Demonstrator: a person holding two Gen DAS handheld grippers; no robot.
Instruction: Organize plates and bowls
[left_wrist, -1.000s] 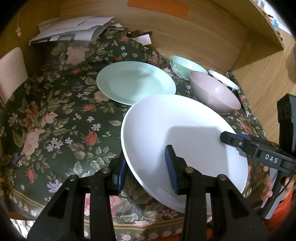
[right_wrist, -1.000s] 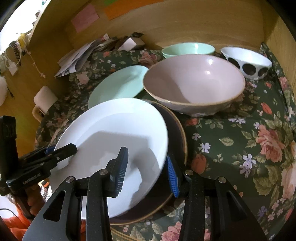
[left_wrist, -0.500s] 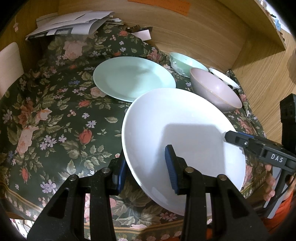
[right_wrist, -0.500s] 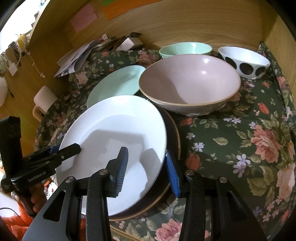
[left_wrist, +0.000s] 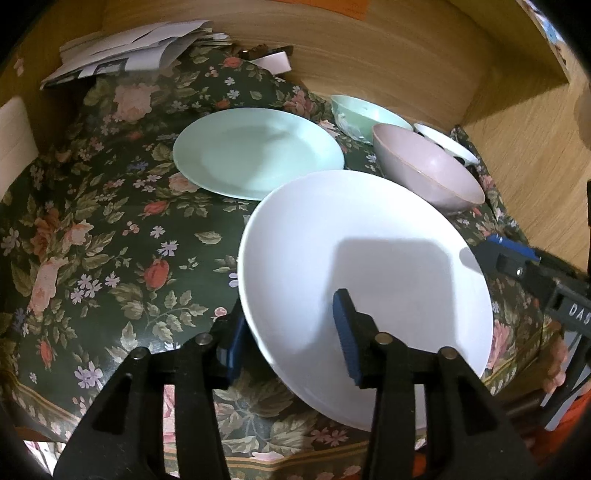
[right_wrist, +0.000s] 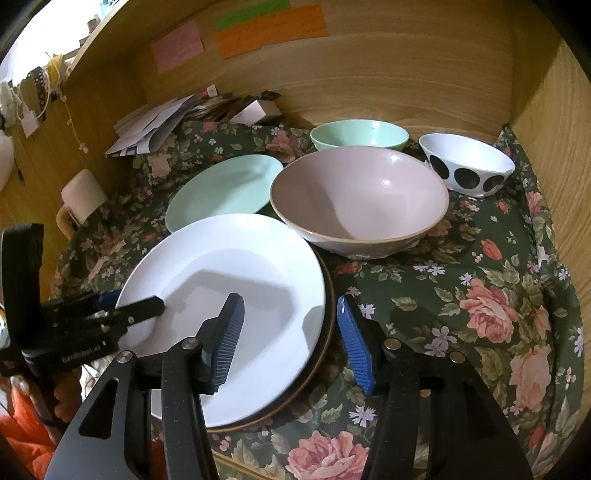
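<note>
Scanning left to right, the left gripper (left_wrist: 288, 332) straddled the near-left rim of the white plate (right_wrist: 229, 295), jaws opening, pads no longer pinching it, and the right gripper (right_wrist: 290, 339) did the same at the right rim, where the white plate sat stacked on a brown plate (right_wrist: 325, 339). The plate lay straight ahead between both hands, neither clearly nearer, so I'd guess backing off was next. Behind it sat the mint plate (left_wrist: 258, 151), then the pink bowl (right_wrist: 358, 199) just beside the rim, most likely to get bumped, with the mint bowl (right_wrist: 360, 134) and polka-dot bowl (right_wrist: 467, 162) further back.
</note>
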